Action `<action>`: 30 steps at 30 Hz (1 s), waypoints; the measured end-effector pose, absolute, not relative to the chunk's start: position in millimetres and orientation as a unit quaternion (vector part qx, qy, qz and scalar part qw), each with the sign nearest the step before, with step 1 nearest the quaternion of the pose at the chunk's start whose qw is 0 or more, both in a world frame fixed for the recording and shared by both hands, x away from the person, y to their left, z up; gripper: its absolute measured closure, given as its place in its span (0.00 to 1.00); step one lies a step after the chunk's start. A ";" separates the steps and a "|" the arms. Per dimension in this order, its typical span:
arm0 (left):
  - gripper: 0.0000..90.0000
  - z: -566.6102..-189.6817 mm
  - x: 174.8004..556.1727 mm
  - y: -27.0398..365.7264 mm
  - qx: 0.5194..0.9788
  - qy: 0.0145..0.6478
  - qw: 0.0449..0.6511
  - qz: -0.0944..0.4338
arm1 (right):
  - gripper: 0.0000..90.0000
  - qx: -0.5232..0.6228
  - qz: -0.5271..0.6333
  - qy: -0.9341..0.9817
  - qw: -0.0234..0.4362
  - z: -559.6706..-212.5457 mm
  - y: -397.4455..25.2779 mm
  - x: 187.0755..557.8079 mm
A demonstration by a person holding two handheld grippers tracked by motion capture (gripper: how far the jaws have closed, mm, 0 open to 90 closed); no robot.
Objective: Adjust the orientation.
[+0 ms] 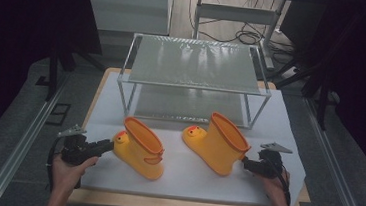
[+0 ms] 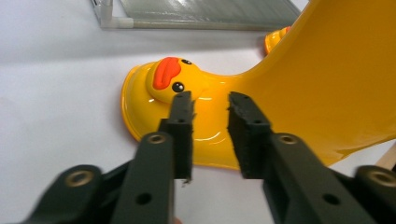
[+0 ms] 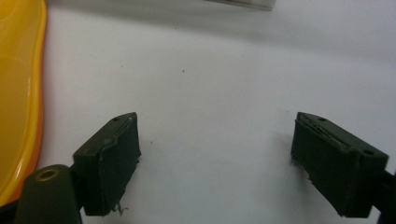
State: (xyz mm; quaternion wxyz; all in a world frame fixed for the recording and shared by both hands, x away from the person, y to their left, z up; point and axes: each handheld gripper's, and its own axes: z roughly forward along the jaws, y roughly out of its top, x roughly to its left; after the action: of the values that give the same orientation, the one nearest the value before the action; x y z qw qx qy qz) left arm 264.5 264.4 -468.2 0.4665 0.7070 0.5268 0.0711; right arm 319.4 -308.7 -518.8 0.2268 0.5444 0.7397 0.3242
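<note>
Two yellow rubber boots with duck faces on their toes stand on the white tabletop (image 1: 189,181). The left boot (image 1: 141,152) (image 2: 299,93) points its toe at my left gripper (image 1: 111,145) (image 2: 210,105). That gripper's jaws stand a narrow gap apart just over the boot's foot, behind the duck face (image 2: 170,77), and hold nothing. The right boot (image 1: 220,144) (image 3: 18,93) stands right of it. My right gripper (image 1: 244,162) (image 3: 215,128) sits beside its heel, jaws wide open over bare table. The right boot's toe (image 2: 275,39) peeks from behind the left boot.
A two-level metal mesh rack (image 1: 194,64) (image 2: 205,14) stands at the back of the table, behind both boots. The table's front wooden edge (image 1: 187,204) runs close to the person's hands. Dark floor and cables lie beyond the table.
</note>
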 end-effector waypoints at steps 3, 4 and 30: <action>0.94 -465.7 262.8 264.3 0.706 0.528 0.466 0.076 | 0.23 0.539 0.331 0.741 0.226 -519.0 -311.6 316.3; 0.94 -465.2 262.0 264.5 0.707 0.528 0.464 0.079 | 0.25 0.537 0.334 0.741 0.225 -519.0 -313.4 315.1; 1.00 -502.7 203.1 116.9 0.815 0.399 0.412 0.084 | 0.29 0.547 0.347 0.730 0.218 -518.5 -324.2 316.8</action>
State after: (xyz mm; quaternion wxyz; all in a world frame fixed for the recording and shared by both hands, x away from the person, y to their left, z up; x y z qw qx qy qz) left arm 203.1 116.9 -502.7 0.4119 0.8150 0.3989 0.0837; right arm 316.8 -324.2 -518.5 0.2179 0.5474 0.7296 0.3473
